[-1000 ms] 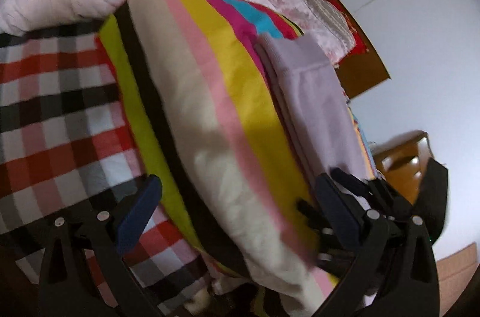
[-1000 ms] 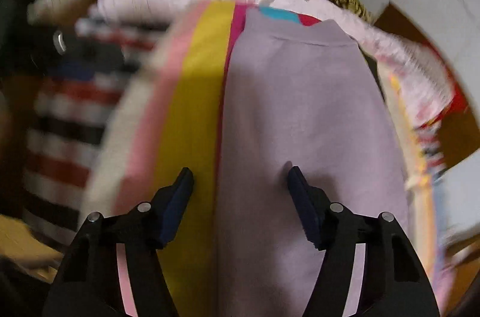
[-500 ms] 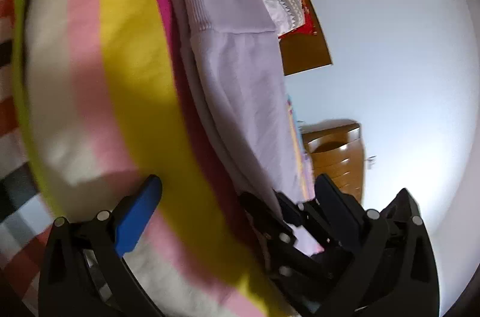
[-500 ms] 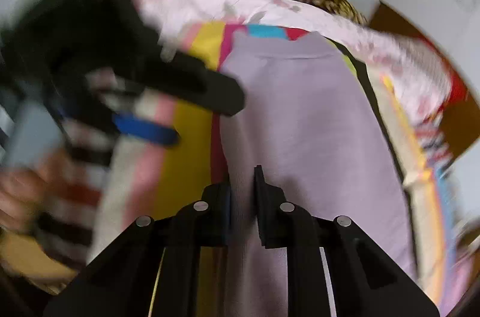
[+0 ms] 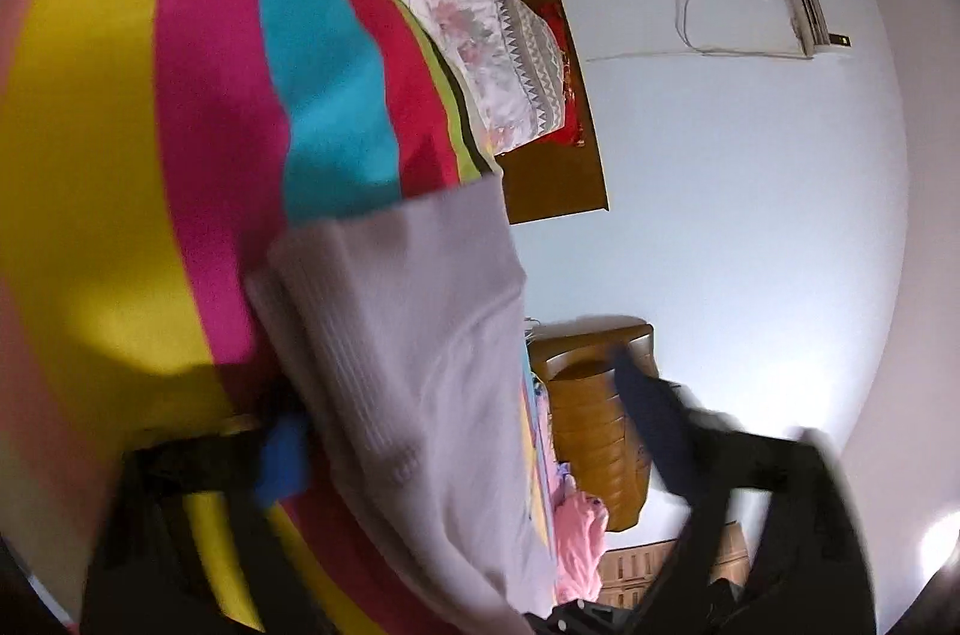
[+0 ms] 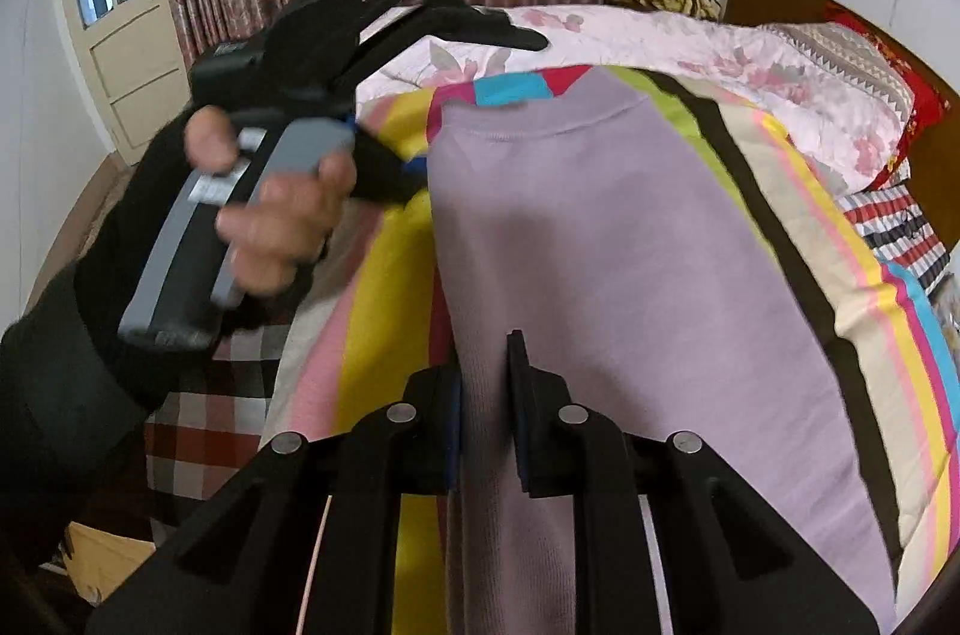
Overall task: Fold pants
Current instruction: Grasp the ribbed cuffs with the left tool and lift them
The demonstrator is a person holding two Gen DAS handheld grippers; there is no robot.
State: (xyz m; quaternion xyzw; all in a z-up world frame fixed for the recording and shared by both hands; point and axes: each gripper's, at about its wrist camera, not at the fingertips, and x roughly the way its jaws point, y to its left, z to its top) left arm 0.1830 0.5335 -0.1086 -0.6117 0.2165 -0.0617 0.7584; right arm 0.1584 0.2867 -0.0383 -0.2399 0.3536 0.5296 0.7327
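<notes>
My right gripper [image 6: 485,398] clamped on near edge of lilac pants [image 6: 606,263], lying flat along striped blanket [image 6: 384,275] on bed; my left gripper [image 5: 468,449] spread wide at pants' far-left corner, waistband between fingers

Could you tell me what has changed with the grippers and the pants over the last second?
The right gripper, open a second ago, has shut on the near left edge of the lilac pants. The left gripper has moved up to the far waistband corner, open around it, not yet closed. The pants stay flat on the striped blanket.
</notes>
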